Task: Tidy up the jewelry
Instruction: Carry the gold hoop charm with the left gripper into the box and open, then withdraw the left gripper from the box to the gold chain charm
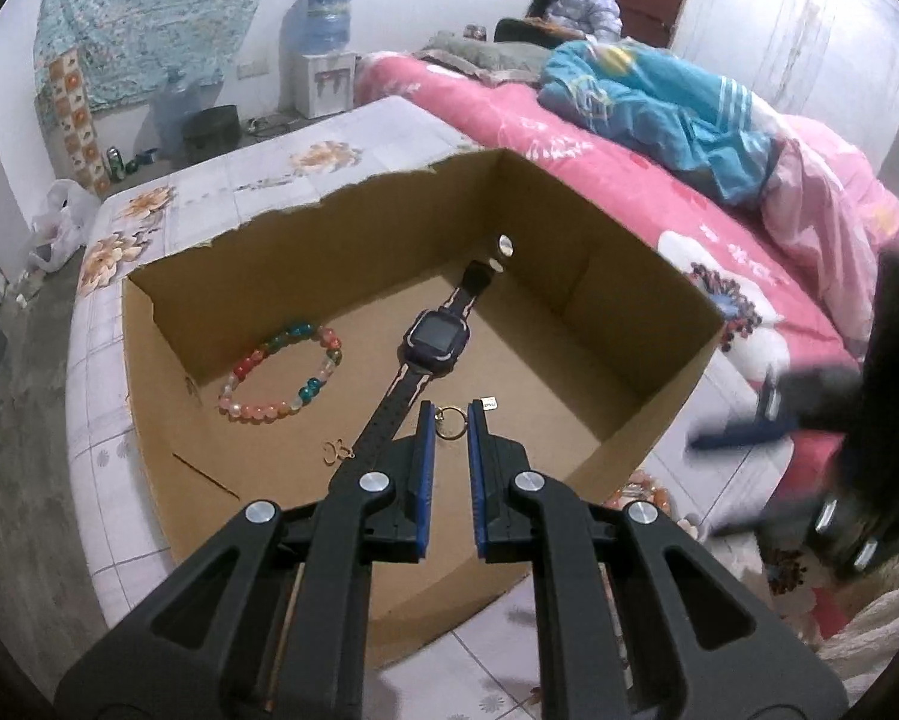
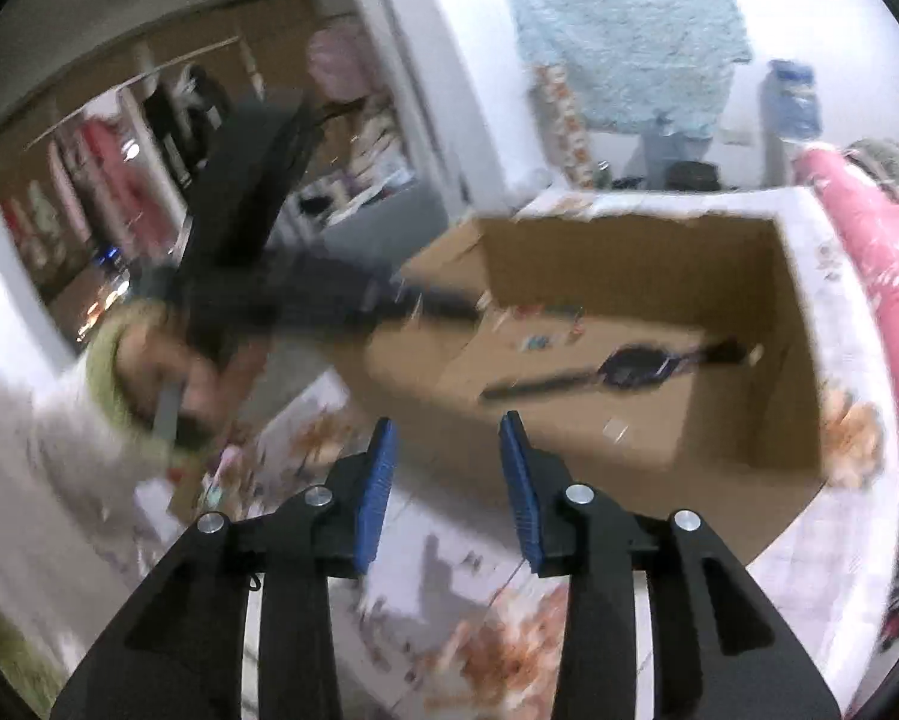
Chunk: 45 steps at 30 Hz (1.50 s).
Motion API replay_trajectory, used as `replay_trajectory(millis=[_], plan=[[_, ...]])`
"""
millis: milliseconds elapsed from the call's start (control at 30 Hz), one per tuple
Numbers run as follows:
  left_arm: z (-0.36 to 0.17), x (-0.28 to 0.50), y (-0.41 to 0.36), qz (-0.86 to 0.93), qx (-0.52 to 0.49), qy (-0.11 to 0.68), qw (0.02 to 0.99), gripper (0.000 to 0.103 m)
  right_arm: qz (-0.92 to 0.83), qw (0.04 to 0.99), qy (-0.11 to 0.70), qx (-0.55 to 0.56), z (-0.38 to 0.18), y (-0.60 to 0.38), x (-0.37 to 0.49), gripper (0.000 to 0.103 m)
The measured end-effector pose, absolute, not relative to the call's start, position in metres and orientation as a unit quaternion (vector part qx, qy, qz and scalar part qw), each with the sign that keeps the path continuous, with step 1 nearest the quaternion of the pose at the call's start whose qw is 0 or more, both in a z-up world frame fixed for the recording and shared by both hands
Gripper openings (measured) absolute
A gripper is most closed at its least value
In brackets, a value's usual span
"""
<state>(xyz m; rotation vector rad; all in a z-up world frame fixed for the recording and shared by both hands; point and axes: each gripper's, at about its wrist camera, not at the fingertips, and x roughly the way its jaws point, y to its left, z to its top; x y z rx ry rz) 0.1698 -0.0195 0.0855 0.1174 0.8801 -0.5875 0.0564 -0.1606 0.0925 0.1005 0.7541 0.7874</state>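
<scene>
Your left gripper [image 1: 449, 420] pinches a small gold ring [image 1: 451, 422] over the open brown cardboard box [image 1: 629, 324]. Inside lie a dark purple smartwatch [image 1: 430, 333], and left of it a multicoloured bead bracelet [image 1: 284, 372].

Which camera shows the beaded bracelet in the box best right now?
The left wrist view: the beaded bracelet lies sharp and whole on the cardboard box floor, left of the watch. The right wrist view is motion-blurred, so there it is only faint coloured specks.

Beaded bracelet [image 1: 281, 373], watch [image 1: 436, 336] flat in box [image 1: 629, 324]
</scene>
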Motion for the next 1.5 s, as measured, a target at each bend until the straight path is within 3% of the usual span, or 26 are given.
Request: replay_trajectory(millis=[167, 367, 700, 933, 1433, 1500], plan=[[0.109, 0.145, -0.005, -0.278, 0.045, 0.377, 0.882, 0.010, 0.344, 0.839, 0.419, 0.042, 0.046, -0.148, 0.050, 0.036], [0.121, 0.098, 0.013, -0.293, 0.032, 0.361, 0.885, 0.010, 0.309, 0.853, 0.421, -0.002, 0.028, -0.131, 0.041, 0.035], [0.040, 0.055, 0.024, -0.305, -0.032, 0.421, 0.854, 0.010, 0.298, 0.852, 0.429, -0.038, 0.021, -0.116, 0.032, 0.033], [-0.022, 0.057, 0.024, -0.271, 0.001, 0.467, 0.842, 0.010, 0.298, 0.848, 0.436, -0.040, 0.020, -0.106, 0.025, 0.033], [-0.027, 0.044, 0.048, -0.293, -0.046, 0.441, 0.847, 0.010, 0.334, 0.828, 0.449, -0.027, 0.016, -0.076, 0.036, 0.033], [-0.029, 0.044, 0.051, -0.285, -0.042, 0.440, 0.850, 0.010, 0.341, 0.826, 0.447, -0.029, 0.016, -0.069, 0.037, 0.027]])
